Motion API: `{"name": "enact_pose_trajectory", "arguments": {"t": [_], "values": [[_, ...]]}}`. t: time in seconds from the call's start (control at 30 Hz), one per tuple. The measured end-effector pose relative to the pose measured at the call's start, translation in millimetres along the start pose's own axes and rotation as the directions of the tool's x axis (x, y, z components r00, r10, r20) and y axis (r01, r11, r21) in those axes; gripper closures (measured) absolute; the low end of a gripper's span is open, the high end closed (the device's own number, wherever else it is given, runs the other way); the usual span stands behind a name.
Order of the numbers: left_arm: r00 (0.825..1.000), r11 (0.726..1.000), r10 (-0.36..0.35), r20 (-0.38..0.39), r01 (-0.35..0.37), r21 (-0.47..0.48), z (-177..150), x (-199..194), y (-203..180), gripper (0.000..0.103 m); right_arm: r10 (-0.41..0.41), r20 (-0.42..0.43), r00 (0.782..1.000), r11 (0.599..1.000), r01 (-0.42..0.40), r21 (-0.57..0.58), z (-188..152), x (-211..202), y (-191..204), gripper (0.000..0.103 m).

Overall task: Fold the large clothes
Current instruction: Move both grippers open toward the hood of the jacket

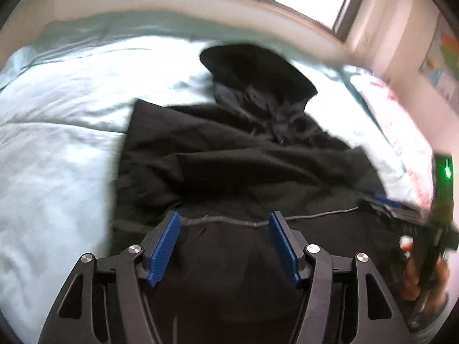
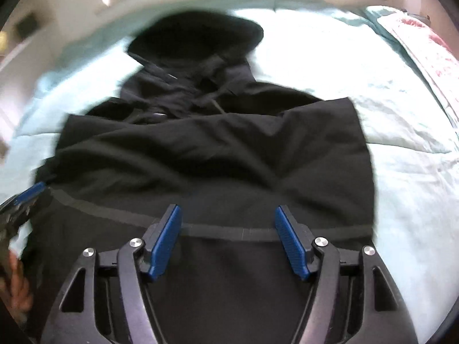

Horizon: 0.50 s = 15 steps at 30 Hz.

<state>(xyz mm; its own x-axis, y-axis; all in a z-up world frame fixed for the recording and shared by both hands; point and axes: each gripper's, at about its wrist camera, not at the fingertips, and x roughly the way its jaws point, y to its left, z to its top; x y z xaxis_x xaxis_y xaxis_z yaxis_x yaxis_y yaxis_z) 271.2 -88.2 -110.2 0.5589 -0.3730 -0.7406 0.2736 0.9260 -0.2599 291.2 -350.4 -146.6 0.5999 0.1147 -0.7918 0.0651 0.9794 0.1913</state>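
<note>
1. One black hooded jacket (image 1: 229, 157) lies crumpled across the middle of the frame on a pale blue bed (image 1: 57, 143), hood at the top.
2. No readable writing.
3. Left gripper (image 1: 225, 246) and right gripper (image 2: 228, 240): fingers wide, holding nothing.

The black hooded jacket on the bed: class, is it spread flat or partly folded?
Partly folded. The black hooded jacket has cloth lying doubled across its middle, its hood out flat on the bedspread.
</note>
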Motion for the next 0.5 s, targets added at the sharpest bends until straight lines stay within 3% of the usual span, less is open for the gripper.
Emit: {"name": "enact_pose_trajectory", "arguments": {"t": [0.1, 0.2, 0.37, 0.5], "values": [[1.000, 0.999, -0.014, 0.018, 0.015, -0.045, -9, -26, 13, 0.037, -0.029, 0.051, 0.998, 0.999, 0.031, -0.034, -23, -41, 6, 0.032], [1.000, 0.996, 0.026, -0.018, -0.027, -0.089, -17, -21, 23, 0.037, -0.115, 0.043, 0.992, 0.990, 0.118, -0.074, -36, -47, 6, 0.032], [0.997, 0.998, 0.041, -0.066, -0.043, -0.040, -36, 15, 34, 0.037, -0.157, -0.035, 0.987, 0.984, 0.153, -0.091, -60, -2, -10, 0.032], [0.997, 0.997, 0.073, -0.030, -0.073, -0.013, -41, 31, 33, 0.037, -0.151, -0.006, 0.988, 0.982, 0.150, -0.113, -67, 14, -12, 0.029]]}}
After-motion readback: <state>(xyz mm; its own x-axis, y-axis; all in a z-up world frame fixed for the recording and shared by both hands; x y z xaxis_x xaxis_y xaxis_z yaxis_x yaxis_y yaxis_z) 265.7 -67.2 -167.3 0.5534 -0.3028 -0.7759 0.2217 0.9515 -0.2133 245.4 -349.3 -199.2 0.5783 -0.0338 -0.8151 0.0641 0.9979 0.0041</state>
